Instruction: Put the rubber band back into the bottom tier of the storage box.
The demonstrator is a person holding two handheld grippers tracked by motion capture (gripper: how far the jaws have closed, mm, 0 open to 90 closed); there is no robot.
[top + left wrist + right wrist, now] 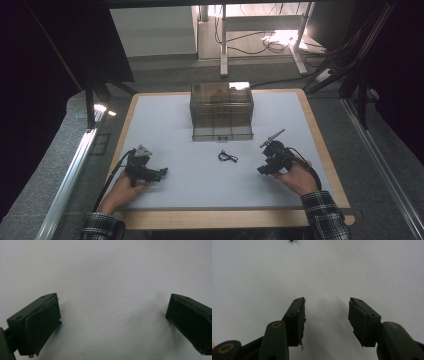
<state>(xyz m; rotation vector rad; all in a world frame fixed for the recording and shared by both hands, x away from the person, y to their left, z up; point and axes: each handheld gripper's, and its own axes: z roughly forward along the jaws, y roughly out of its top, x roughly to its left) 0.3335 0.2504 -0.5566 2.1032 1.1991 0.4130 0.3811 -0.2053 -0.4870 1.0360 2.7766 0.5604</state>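
Note:
A small black cable-like item lies on the white table top in front of a clear plastic drawer box. My left gripper rests low at the left, held by a hand, its jaws wide apart over bare table. My right gripper sits at the right, a little right of the black item and pointing toward it. Its jaws stand partly apart with nothing between them. A dark speck of the item shows at the top edge of the right gripper view.
The drawer box stands at the back centre of the table. A wooden rim borders the white surface. Dark frame posts stand off the left and right sides. Sleeves in plaid come in from the bottom.

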